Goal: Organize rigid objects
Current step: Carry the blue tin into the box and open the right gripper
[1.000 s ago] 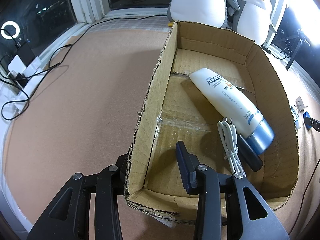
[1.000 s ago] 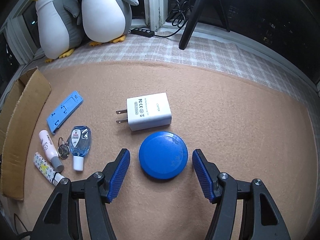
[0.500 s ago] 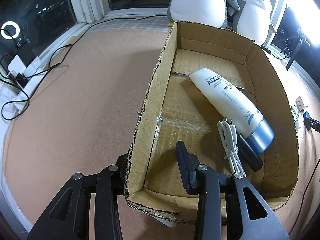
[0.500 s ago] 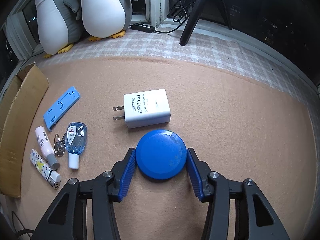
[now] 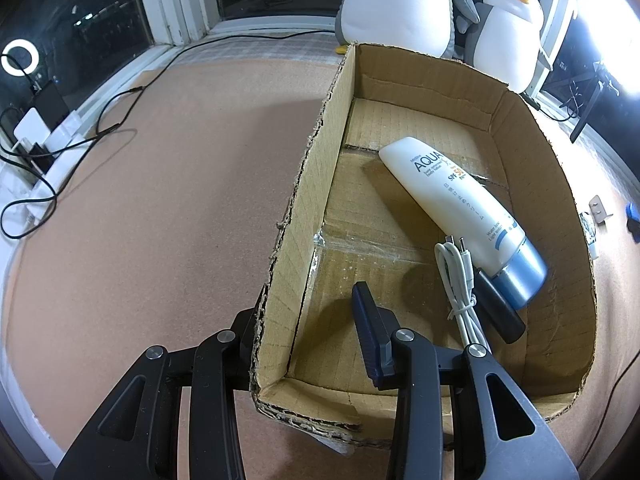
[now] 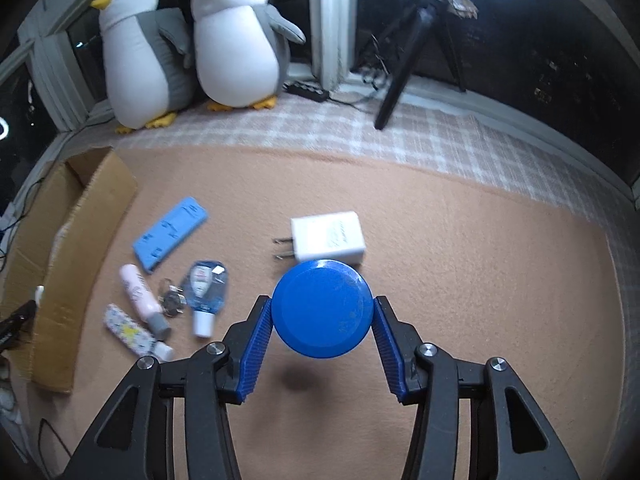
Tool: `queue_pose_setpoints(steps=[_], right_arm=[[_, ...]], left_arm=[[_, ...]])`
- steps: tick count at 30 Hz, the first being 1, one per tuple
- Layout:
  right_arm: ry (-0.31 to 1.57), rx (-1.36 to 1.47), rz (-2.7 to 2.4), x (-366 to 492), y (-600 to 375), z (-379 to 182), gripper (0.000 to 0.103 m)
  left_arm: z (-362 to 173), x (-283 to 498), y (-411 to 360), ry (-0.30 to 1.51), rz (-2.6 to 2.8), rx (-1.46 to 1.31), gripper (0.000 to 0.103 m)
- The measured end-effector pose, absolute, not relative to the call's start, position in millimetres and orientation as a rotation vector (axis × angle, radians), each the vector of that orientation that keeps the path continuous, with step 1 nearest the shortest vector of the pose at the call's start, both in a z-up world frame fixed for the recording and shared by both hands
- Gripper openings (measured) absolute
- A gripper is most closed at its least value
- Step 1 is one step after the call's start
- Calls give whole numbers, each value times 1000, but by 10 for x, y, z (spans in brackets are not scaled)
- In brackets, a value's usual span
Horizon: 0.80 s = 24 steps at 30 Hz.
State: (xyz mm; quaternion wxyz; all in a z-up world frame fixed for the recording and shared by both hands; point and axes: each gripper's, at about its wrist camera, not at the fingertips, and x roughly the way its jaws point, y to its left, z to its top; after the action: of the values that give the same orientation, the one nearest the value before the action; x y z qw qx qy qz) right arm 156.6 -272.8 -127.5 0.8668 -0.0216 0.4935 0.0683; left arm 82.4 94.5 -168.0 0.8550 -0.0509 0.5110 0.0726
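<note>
- Our right tongs (image 6: 322, 334) are clamped on the blue round disc (image 6: 322, 309), one blue pad (image 6: 256, 346) pressed to each side of it.
- The disc hangs clear of the tan desk (image 6: 480, 280), with its shadow on the felt just under it.
- Taking the disc as our landmark, the white charger (image 6: 329, 237) lies just beyond it, prongs pointing left.
- To the left of the disc lie a small sanitizer bottle (image 6: 205, 292), a key ring (image 6: 172, 300), a pink tube (image 6: 141, 295) and a patterned tube (image 6: 132, 332), all close together.
- Further left and beyond those lies a flat blue holder (image 6: 171, 233).
- The cardboard box (image 6: 84, 248) stands at the far left of the disc, well apart from it.
- Two plush penguins (image 6: 240, 40) sit far behind the disc by the window.
- Our left tongs (image 5: 308, 332) stand apart, straddling the box's left wall (image 5: 304, 216) near its front corner: one finger is inside, the other outside; we cannot tell whether they touch the cardboard.
- Inside the box lie a white sunscreen tube (image 5: 456, 200) with a blue cap, a coiled white cable (image 5: 456, 280) beside it, and a black stick-shaped thing (image 5: 500, 308) touching the cap end.
</note>
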Motion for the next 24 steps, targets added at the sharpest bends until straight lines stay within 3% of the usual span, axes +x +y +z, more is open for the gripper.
queue_pose_setpoints(steps=[14,24], right_arm=[[916,-126,413,1582,-1541,-720,46],[931,-179,523,1661,-805,-834,46]], left_arm=[[-1691,816,959,1068,148,-121,37],[-1699,806,982,1064,144,-132,37]])
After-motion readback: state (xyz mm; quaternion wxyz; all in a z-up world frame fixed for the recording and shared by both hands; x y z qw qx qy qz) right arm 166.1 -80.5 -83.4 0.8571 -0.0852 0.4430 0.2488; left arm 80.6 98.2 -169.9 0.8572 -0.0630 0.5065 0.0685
